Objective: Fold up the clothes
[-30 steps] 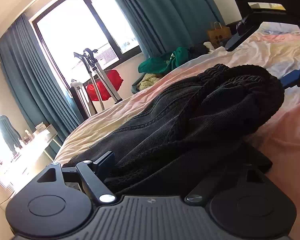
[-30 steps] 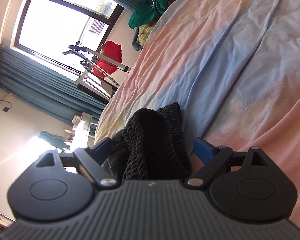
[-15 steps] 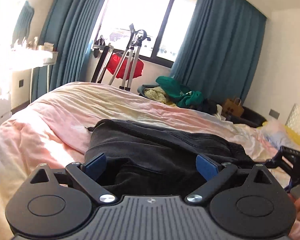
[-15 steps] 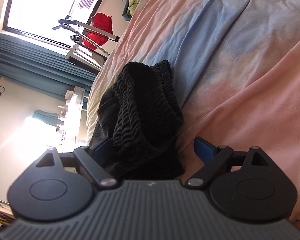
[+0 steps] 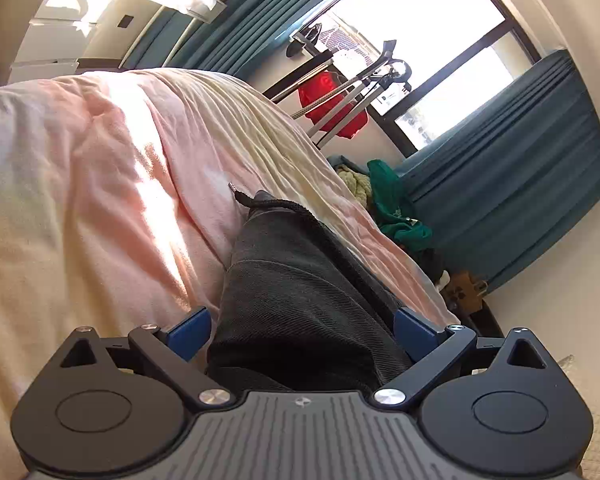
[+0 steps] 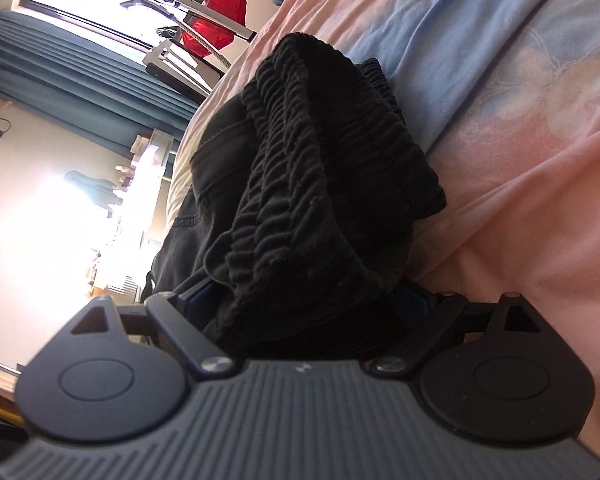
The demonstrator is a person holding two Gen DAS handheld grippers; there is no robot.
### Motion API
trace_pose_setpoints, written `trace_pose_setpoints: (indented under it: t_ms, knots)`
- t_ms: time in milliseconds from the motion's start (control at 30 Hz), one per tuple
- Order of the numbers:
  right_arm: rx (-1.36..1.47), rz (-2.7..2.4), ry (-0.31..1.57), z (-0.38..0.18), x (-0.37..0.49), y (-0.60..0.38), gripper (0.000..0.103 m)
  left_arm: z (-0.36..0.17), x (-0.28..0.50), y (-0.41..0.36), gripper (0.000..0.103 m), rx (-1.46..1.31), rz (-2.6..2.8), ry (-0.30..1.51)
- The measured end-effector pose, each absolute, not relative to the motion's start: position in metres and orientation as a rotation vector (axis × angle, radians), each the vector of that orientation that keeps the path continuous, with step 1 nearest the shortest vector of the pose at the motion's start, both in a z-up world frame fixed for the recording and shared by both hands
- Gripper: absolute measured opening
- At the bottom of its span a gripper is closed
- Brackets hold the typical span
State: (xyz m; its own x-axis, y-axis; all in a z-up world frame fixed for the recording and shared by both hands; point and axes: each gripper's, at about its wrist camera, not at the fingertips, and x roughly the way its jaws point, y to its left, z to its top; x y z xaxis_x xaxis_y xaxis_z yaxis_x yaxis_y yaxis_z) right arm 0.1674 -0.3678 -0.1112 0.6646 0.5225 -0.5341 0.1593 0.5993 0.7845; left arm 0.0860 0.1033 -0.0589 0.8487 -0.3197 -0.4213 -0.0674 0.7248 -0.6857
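Left gripper (image 5: 300, 326): jaws spread wide, dark trousers (image 5: 300, 300) lie between the blue pads, not pinched. Right gripper (image 6: 308, 300): pads mostly buried under the ribbed waistband (image 6: 320, 160), can't tell if they're clamping. Trousers bunched on the bed (image 5: 100, 180). Further off: red bag (image 5: 336, 104), teal curtains (image 5: 520, 160).
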Motion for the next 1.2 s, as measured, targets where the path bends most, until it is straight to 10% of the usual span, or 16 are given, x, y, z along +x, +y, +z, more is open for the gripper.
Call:
trace_pose_setpoints:
  t_ms: [767,1200]
  knots:
    - [1.068,0.351,0.734,-0.115,0.165,-0.37,0.103,-0.082,0.11,0.097,0.099,-0.794,-0.128,0.639]
    - [0.994,0.243,0.776,-0.112,0.15,-0.366,0.089,-0.076,0.107,0.081,0.099,-0.685,-0.114,0.634]
